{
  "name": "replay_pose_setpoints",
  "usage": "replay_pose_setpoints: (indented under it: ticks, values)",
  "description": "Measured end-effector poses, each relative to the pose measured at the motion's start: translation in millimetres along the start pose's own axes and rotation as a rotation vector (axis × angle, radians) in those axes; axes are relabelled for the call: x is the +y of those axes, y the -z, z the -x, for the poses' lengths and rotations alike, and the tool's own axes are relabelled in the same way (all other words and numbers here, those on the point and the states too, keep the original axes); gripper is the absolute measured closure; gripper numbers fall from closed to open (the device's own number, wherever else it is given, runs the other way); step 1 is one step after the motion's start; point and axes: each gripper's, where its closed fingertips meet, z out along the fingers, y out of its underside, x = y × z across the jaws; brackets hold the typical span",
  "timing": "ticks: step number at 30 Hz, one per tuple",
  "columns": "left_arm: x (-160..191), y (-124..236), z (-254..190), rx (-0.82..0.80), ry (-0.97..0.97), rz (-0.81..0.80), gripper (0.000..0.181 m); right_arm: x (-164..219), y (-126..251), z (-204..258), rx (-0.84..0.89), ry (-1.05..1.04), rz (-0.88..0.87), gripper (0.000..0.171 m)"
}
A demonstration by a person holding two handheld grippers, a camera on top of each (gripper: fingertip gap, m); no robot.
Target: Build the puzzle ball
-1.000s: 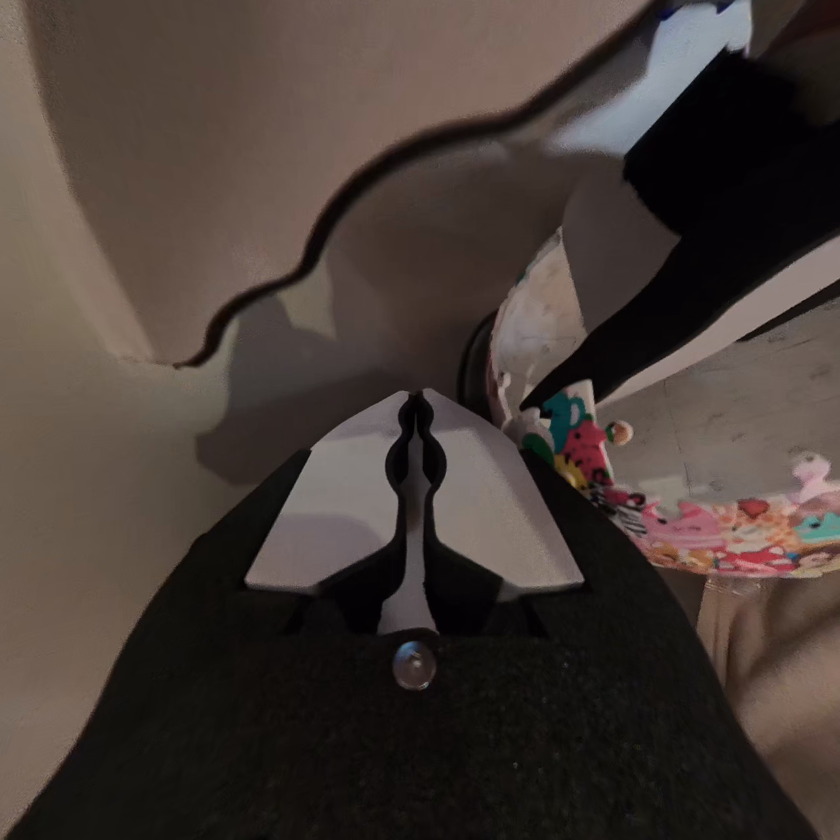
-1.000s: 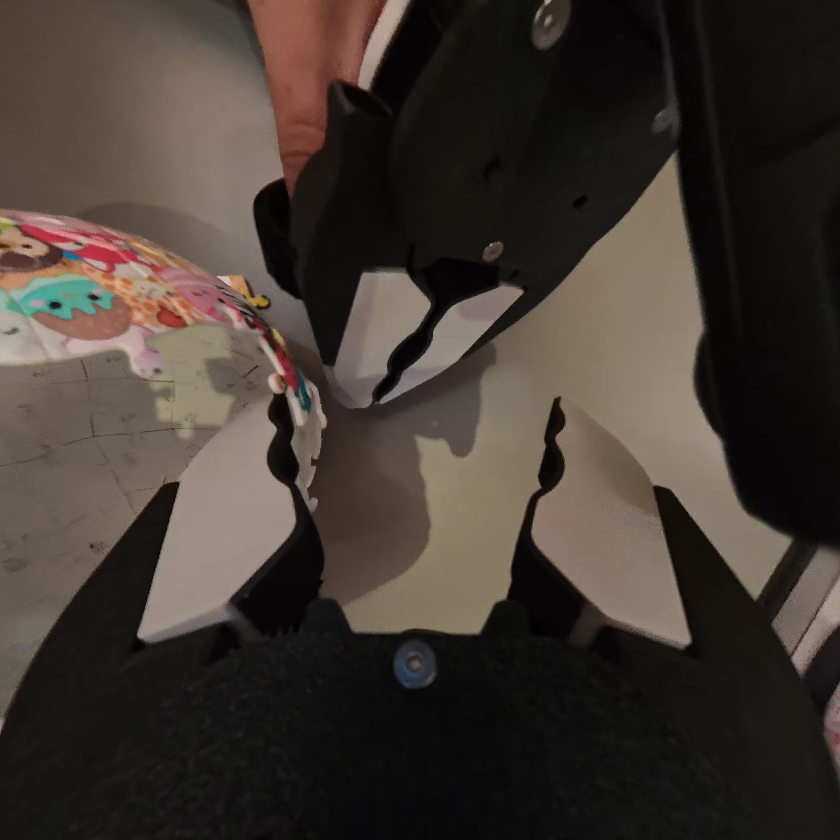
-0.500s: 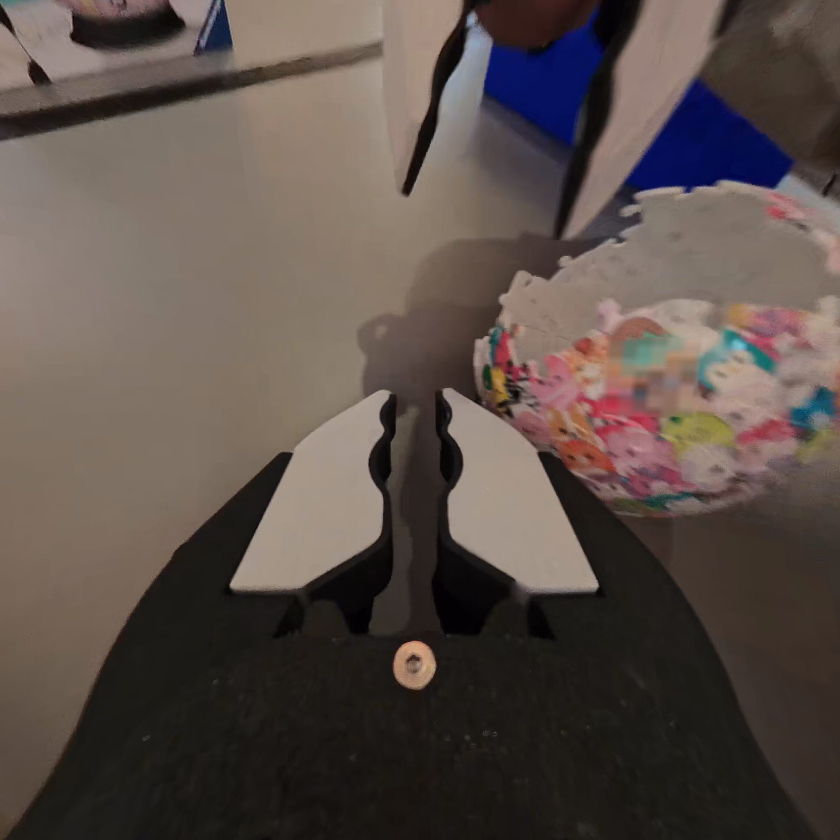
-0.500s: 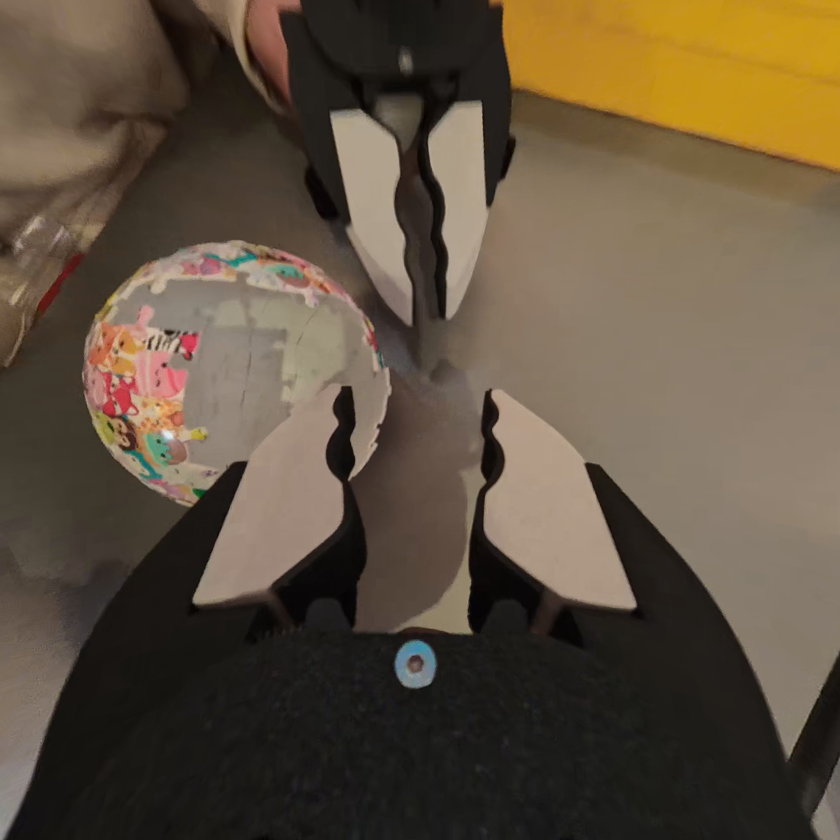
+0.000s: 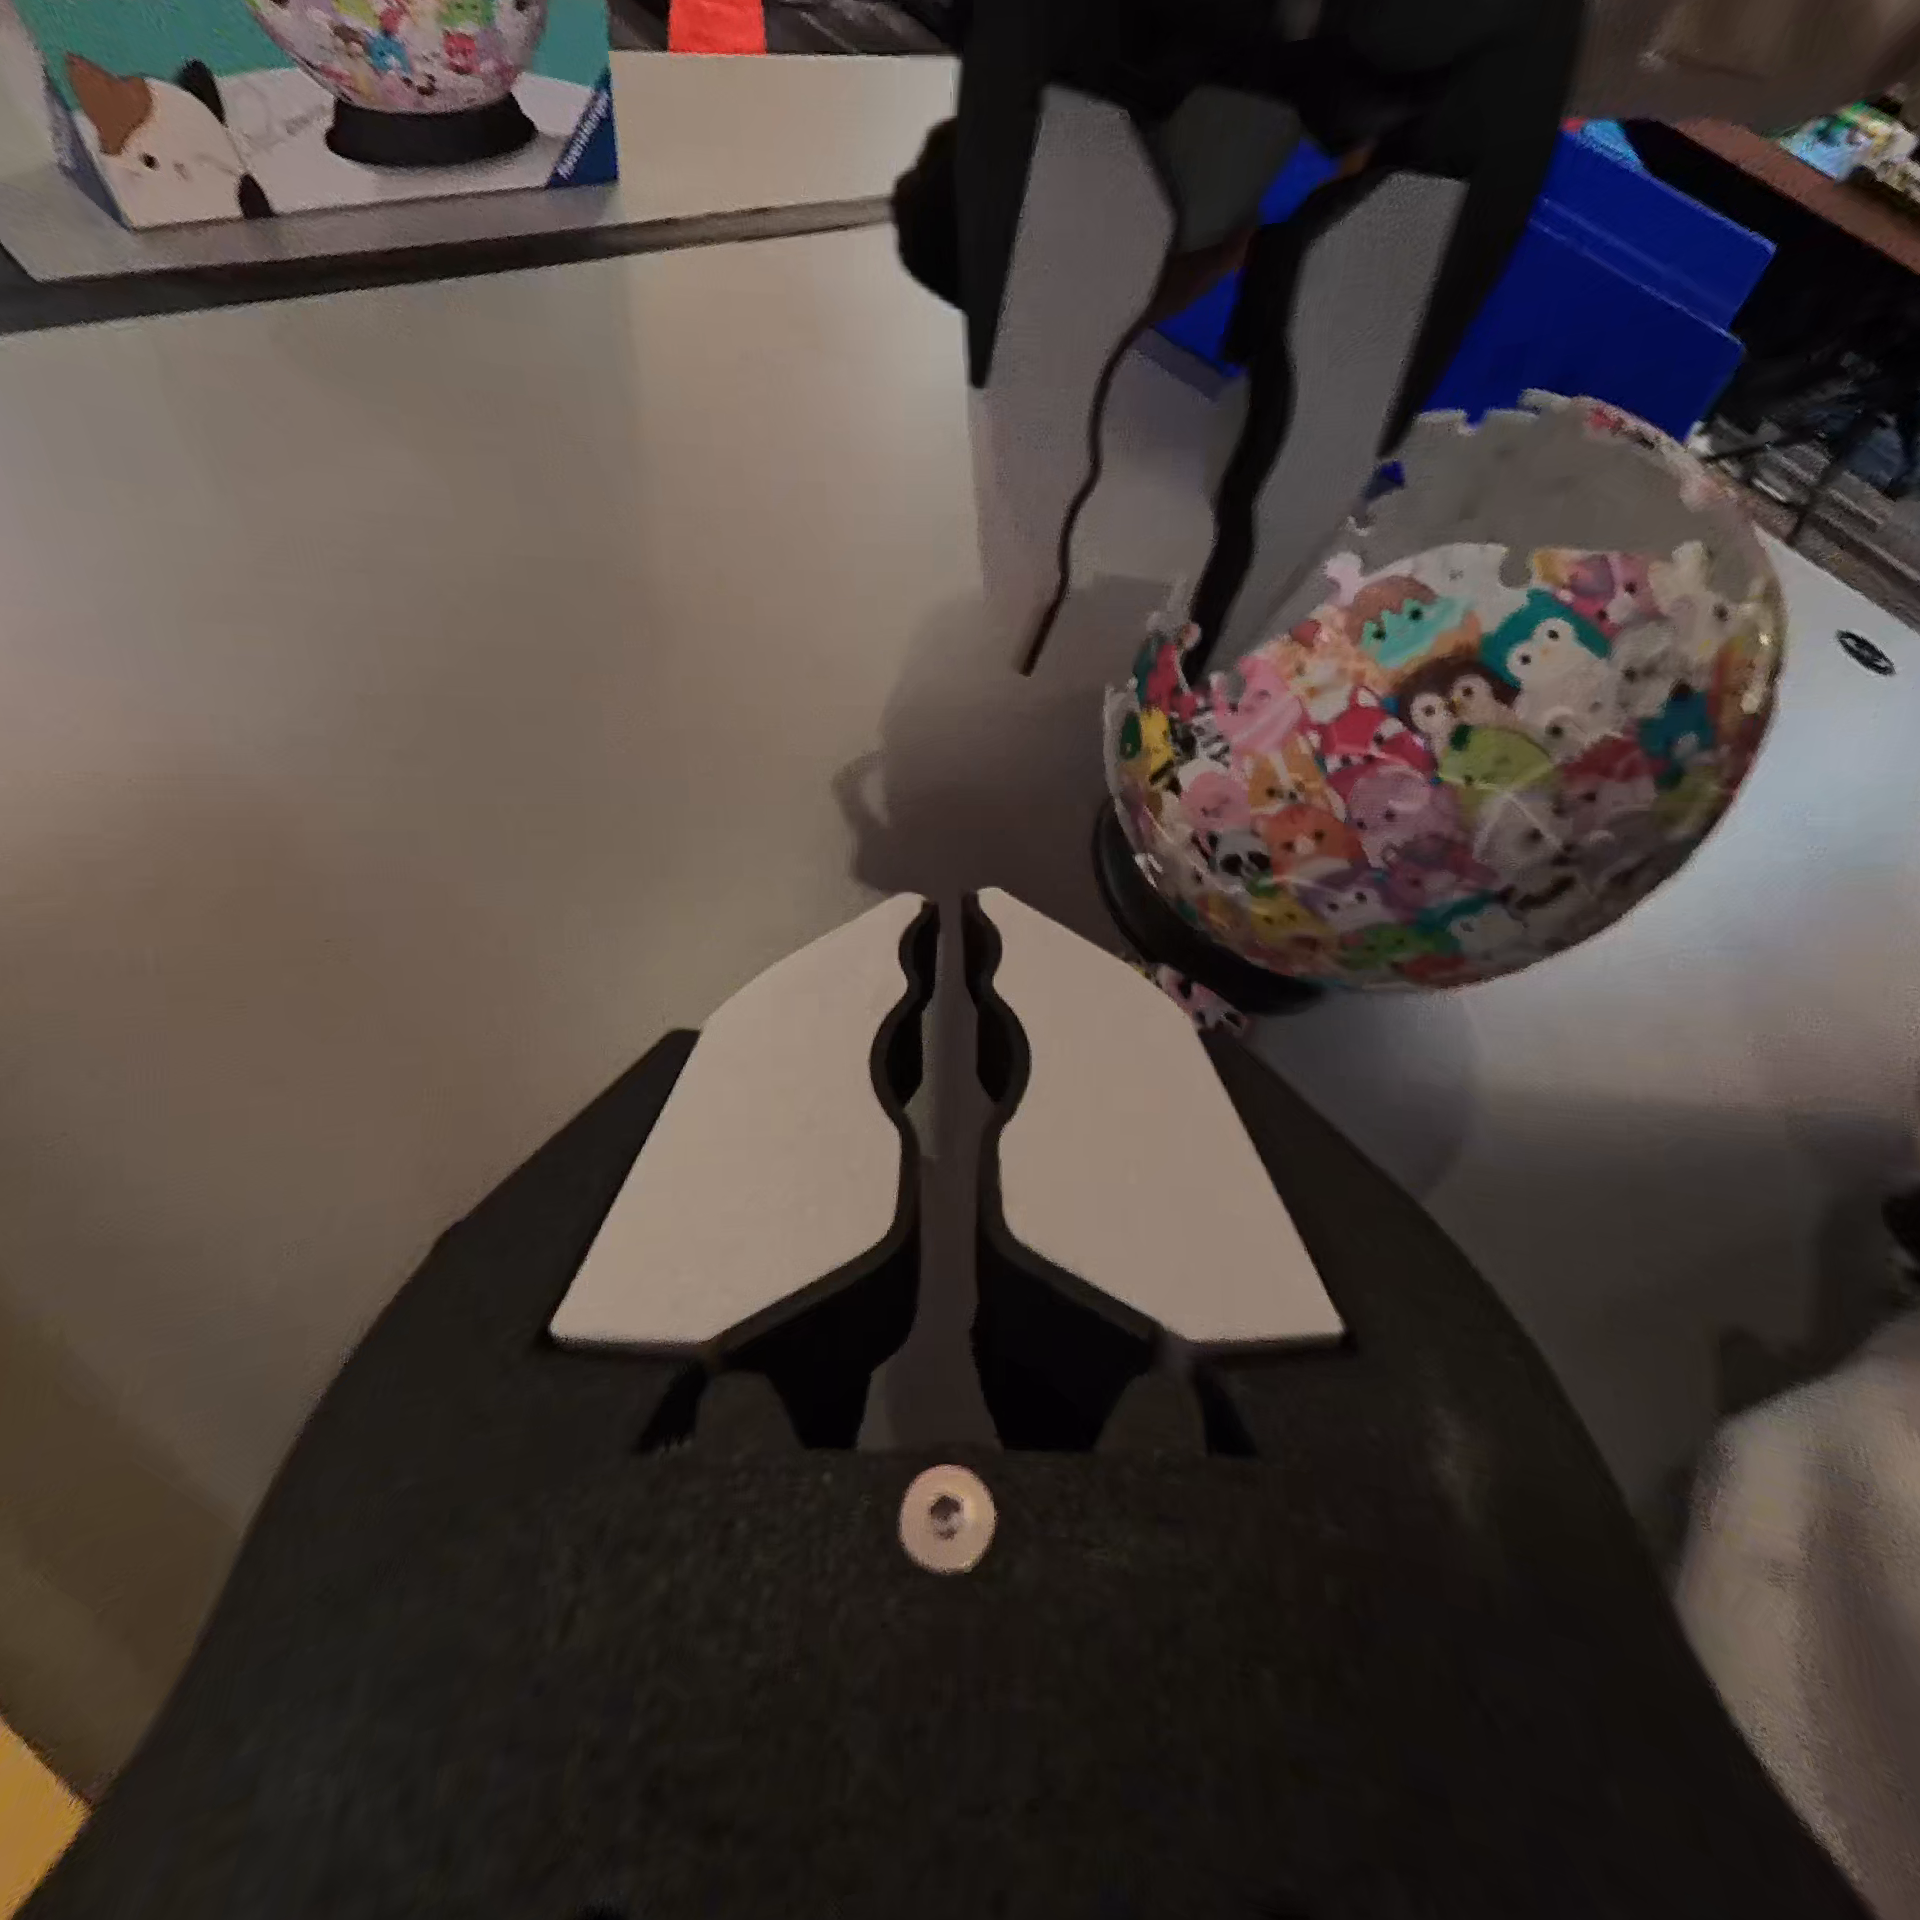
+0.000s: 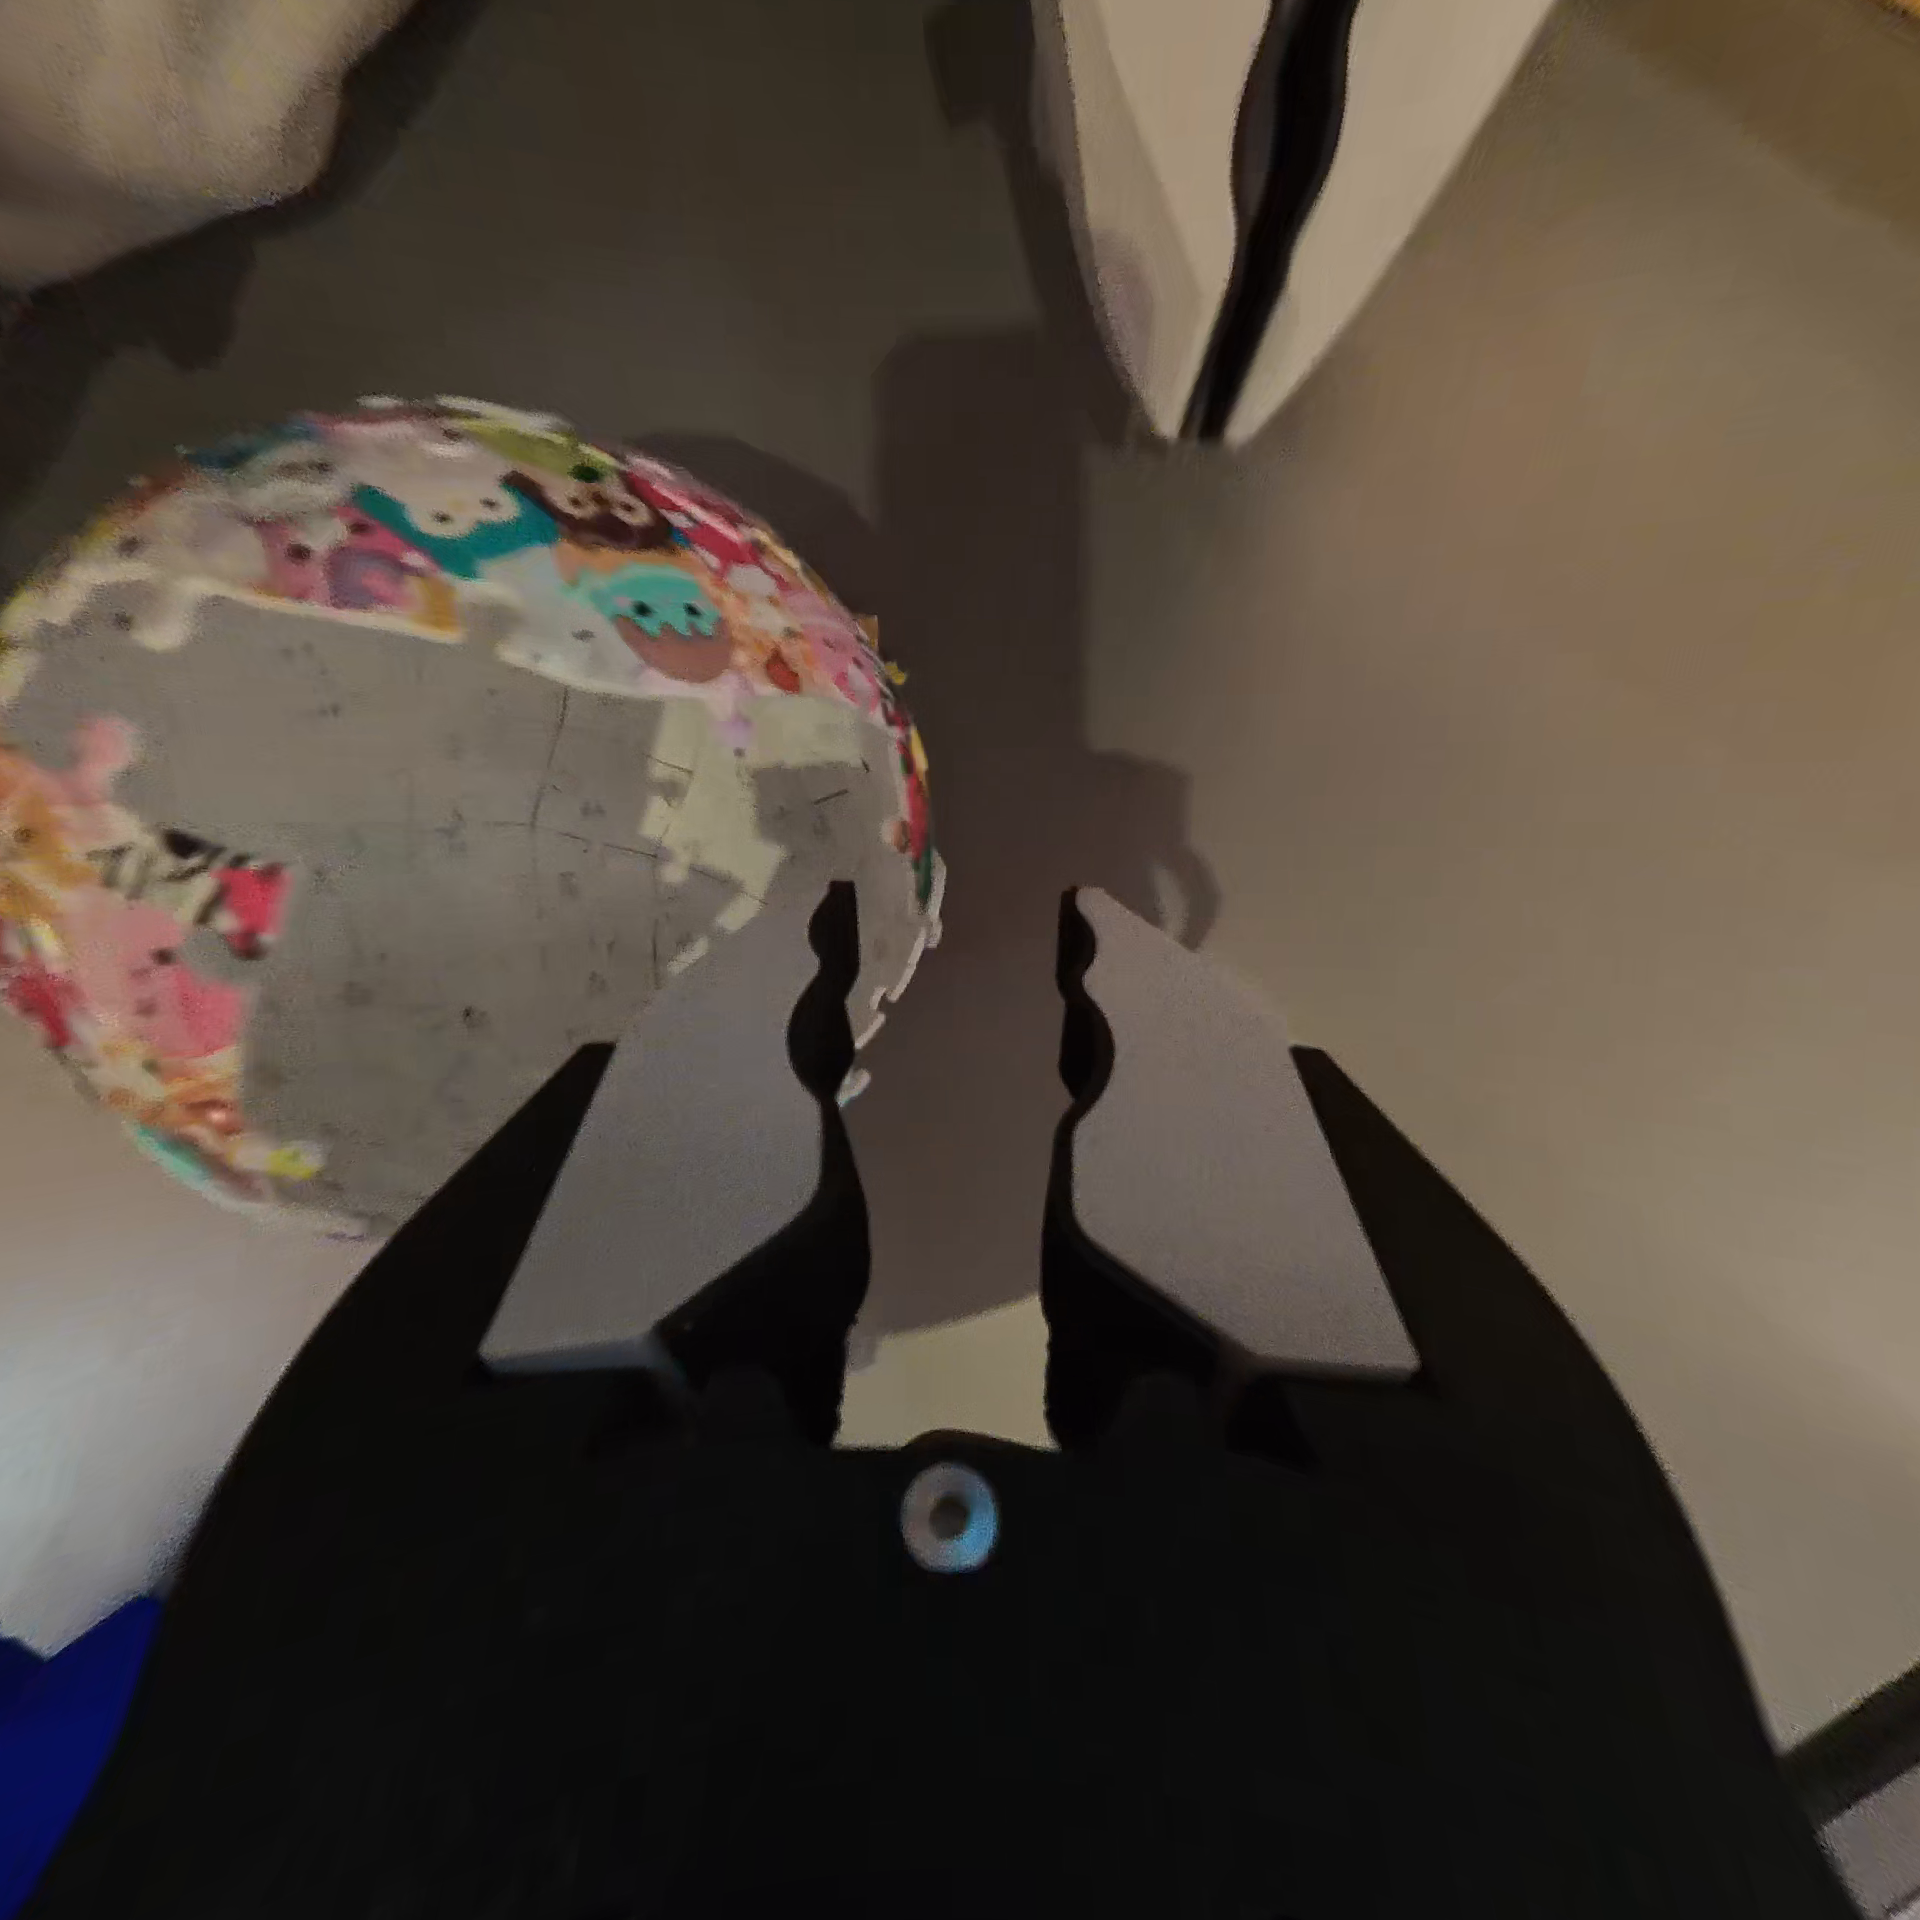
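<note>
**K:** Since both grippers have pulled back from the close-in huddle of a second ago, the whole scene shows again. Status on the puzzle ball (image 5: pixel 1444 748)?

**R:** It sits on its black stand (image 5: pixel 1195 935) on the pale table (image 5: pixel 416 623), right of centre in the left wrist view. Top is not closed: jagged rim, grey inner shell visible. Right wrist view shows the same big unfilled gap (image 6: pixel 436 831).

**K:** Tools?

**R:** Left gripper (image 5: pixel 951 914) has its jaws nearly together, a thin slit between them, nothing seen in it. Right gripper (image 6: pixel 951 904) has its jaws parted, nothing between them. In the left wrist view one right finger (image 5: pixel 1299 416) hangs at the ball's open rim; whether it touches cannot be told.

**K:** Half a second ago the right gripper was wider and higher, no?

**R:** Yes, gap has narrowed a bit and it has come closer to the ball. The left one has backed off and away.

**K:** Meaning?

**R:** Probably between placements. Neither tool carries a piece. One loose pink piece (image 5: pixel 1195 1003) lies just beside the stand, near the left tips. Likely next pick, but that's a guess.

**K:** Anything else?

**R:** Puzzle box (image 5: pixel 312 104) on a shelf at the back, blue bin (image 5: pixel 1621 281) behind the ball.
</note>
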Motion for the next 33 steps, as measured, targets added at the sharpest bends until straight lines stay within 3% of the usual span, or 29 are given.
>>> replay_pose_setpoints:
  ticks: [6,10,20,33]
  values:
    - [22,1,-12,0.032,-0.063,0.099,0.179,0,-17,14,-0.204,-0.116,-0.025,0.139]
    - [33,-4,-21,0.069,-0.074,0.147,0.179,3,-17,10,-0.174,-0.107,-0.025,0.148]
    - [40,-6,-32,0.129,-0.077,0.182,0.180,-1,-25,14,-0.283,-0.151,-0.053,0.145]
    - [36,-2,-27,0.130,-0.056,0.157,0.181,4,-24,12,-0.247,-0.132,0.010,0.168]
